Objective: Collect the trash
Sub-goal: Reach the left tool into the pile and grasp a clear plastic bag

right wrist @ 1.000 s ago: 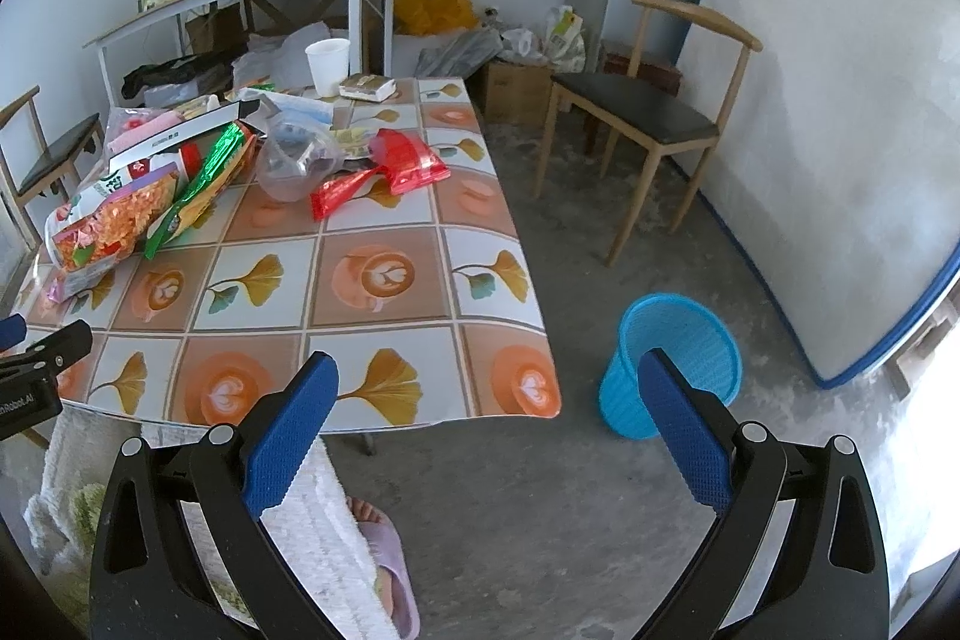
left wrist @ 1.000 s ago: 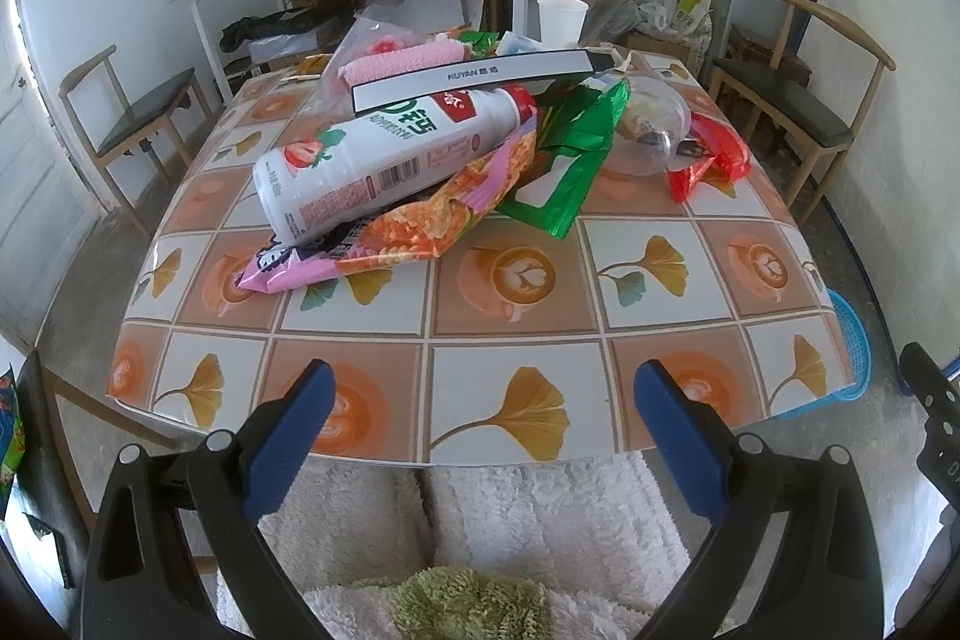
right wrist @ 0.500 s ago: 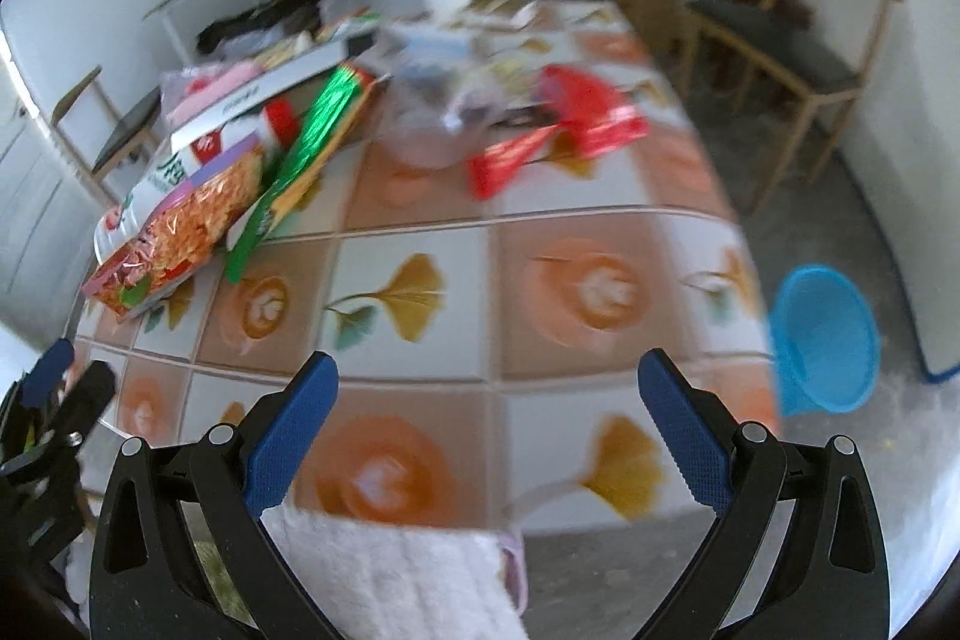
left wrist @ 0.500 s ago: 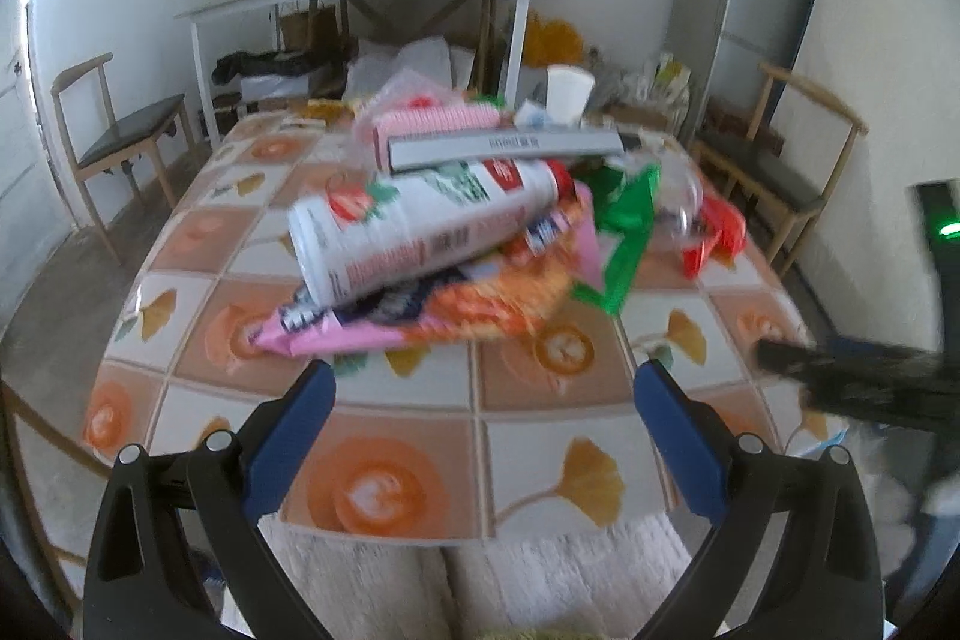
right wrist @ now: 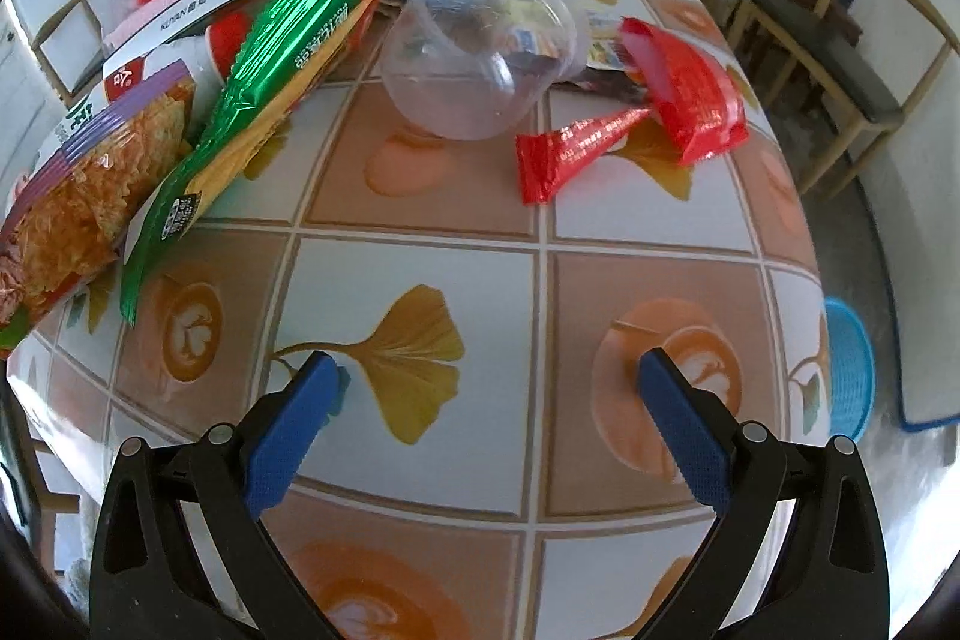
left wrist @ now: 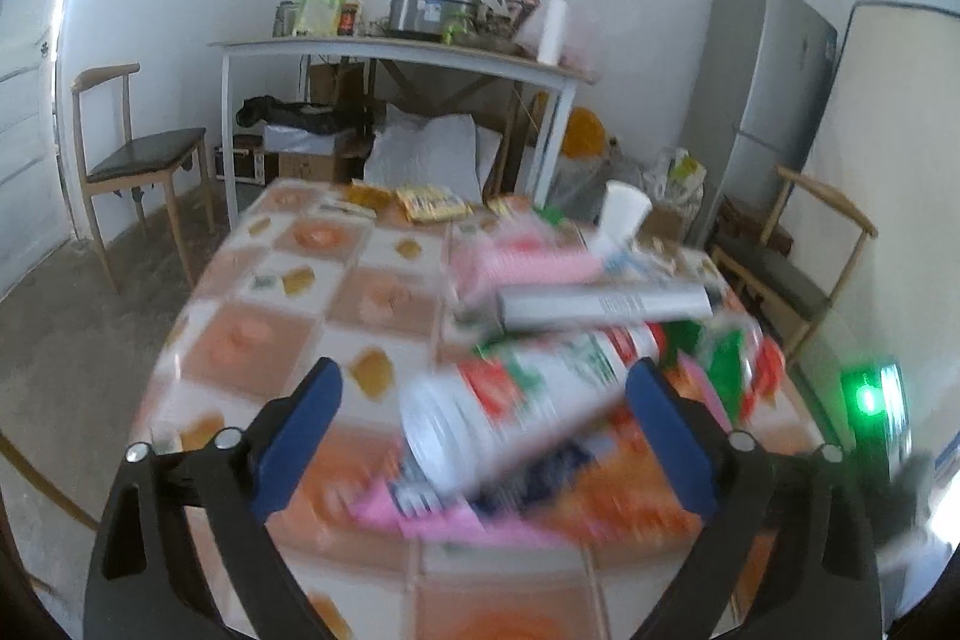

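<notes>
Across the tiled table [right wrist: 420, 232] the trash is crowded toward the far-left corner and far edge, while the near edge lies bare, which gives both tongs room to come in low. Down on the floor just off the table's right edge stands the blue basket [right wrist: 849, 370], likely the place the rubbish is meant to go. Largest in the heap is the white bottle [left wrist: 516, 412], lying on its side over the pink-and-orange snack bag [left wrist: 540, 508]; the left gripper [left wrist: 486, 430] frames it with its jaws closing, the bottle between them but, as far as the blur allows, not yet pressed. A long green wrapper [right wrist: 264, 94] leans on that heap, and a clear plastic bowl [right wrist: 474, 46] rests tipped beside it. Smallest are the red wrappers [right wrist: 636, 118] toward the right edge. The right gripper [right wrist: 486, 430] hangs spread and empty over the bare near tiles, pointing toward them.
</notes>
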`<state>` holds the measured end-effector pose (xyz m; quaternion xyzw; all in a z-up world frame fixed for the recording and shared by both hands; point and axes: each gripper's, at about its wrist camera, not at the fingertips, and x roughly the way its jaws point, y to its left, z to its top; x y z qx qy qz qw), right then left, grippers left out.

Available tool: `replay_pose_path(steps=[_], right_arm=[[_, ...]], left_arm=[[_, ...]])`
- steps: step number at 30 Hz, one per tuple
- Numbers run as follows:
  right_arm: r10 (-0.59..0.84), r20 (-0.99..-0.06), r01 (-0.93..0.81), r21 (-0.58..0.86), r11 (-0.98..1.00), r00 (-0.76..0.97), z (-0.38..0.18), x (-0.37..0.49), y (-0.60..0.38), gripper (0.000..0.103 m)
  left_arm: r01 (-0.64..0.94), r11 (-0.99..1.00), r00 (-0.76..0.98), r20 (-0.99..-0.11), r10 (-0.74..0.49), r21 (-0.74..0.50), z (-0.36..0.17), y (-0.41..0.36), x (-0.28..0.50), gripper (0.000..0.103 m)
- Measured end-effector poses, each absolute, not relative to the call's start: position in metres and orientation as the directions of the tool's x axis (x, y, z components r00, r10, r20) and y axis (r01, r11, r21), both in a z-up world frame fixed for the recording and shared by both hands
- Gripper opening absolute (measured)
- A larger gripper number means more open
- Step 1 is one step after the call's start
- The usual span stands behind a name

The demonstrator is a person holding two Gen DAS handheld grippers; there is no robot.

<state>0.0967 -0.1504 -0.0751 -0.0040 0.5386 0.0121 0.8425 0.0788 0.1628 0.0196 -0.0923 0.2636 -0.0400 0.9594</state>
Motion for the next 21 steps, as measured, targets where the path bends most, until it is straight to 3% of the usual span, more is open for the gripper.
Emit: replay_pose_path(steps=[3, 8, 14, 18, 21], right_arm=[[0.022, -0.903, -0.043, 0.003, 0.999, 0.430, -0.074, 0.092, -0.149, 0.096], [0.029, -0.897, -0.061, 0.003, 0.998, 0.440, -0.073, 0.087, -0.147, 0.096], [0.035, -0.902, -0.071, 0.004, 0.997, 0.431, -0.071, 0.088, -0.147, 0.097], [0.033, -0.899, -0.067, 0.004, 0.998, 0.436, -0.072, 0.091, -0.148, 0.097], [0.033, -0.898, -0.067, 0.004, 0.998, 0.440, -0.073, 0.092, -0.149, 0.097]], left_arm=[[0.054, 0.978, 0.857, -0.493, -0.149, -0.202, 0.030, 0.182, 0.109, 0.086], [0.231, 0.951, 0.800, -0.516, -0.307, -0.207, 0.042, 0.185, 0.161, 0.083], [0.398, 0.917, 0.726, -0.609, -0.319, -0.006, 0.039, 0.152, 0.215, 0.082], [0.444, 0.895, 0.689, -0.658, -0.303, 0.052, 0.023, 0.140, 0.241, 0.072], [0.470, 0.880, 0.663, -0.687, -0.296, 0.075, 0.012, 0.134, 0.254, 0.058]])
